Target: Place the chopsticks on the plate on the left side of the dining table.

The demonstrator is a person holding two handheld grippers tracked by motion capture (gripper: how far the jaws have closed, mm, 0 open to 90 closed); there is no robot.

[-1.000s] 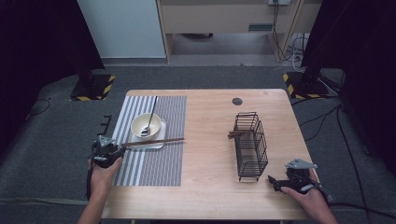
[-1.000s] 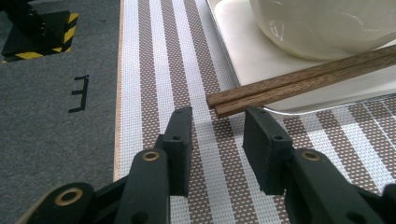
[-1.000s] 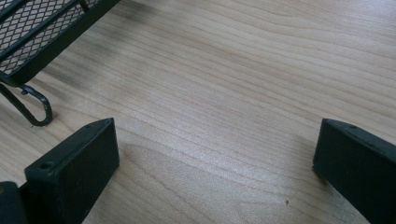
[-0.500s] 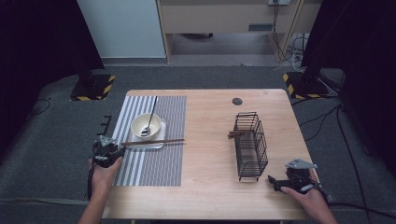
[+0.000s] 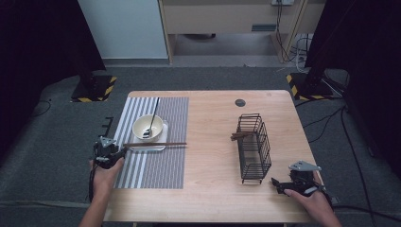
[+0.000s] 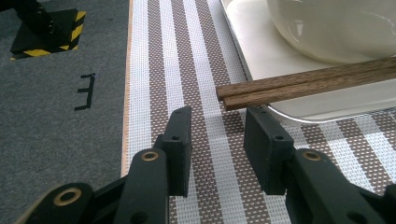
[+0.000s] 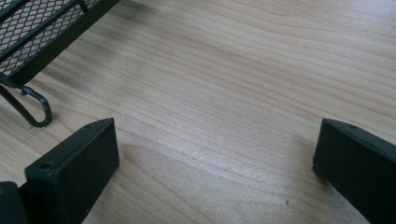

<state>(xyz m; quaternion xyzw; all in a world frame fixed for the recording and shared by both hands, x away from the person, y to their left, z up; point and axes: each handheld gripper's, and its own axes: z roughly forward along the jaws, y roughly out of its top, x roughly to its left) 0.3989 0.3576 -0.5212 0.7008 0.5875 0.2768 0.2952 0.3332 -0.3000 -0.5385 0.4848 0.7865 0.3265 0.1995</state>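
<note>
Left gripper [image 6: 217, 135]: held low over the striped placemat [image 5: 156, 163] at the near left of the tabletop [image 5: 213, 142]. Its fingers [image 6: 180, 140] stand a little way apart with nothing between them; placemat shows through the gap.
Right gripper [image 7: 217, 158]: near the front right corner of the tabletop, just beside the foot of the wire basket [image 5: 253, 146]. Its fingers [image 7: 74, 168] are spread wide over bare wood and hold nothing.
Chopsticks [image 6: 303, 84]: a brown wooden pair lying side by side, their near ends just beyond the tips of the left gripper's fingers, close to them but not clearly touching. They rest across the front edge of the white tray [image 6: 261, 51] and run rightward over the placemat, as the high view shows.
Tray: white, on the placemat, with the bowl [image 5: 148, 127] on it.
Bowl: cream, upright, behind the chopsticks; a dark-handled spoon [image 5: 152, 116] leans in it, the handle pointing toward the far edge.
Wire basket: black, on the right half of the tabletop, well apart from the placemat; a brown wooden piece [image 5: 240, 136] pokes out of its left side.
Far edge: a small dark round disc [image 5: 240, 102] lies on the wood beyond the basket.
</note>
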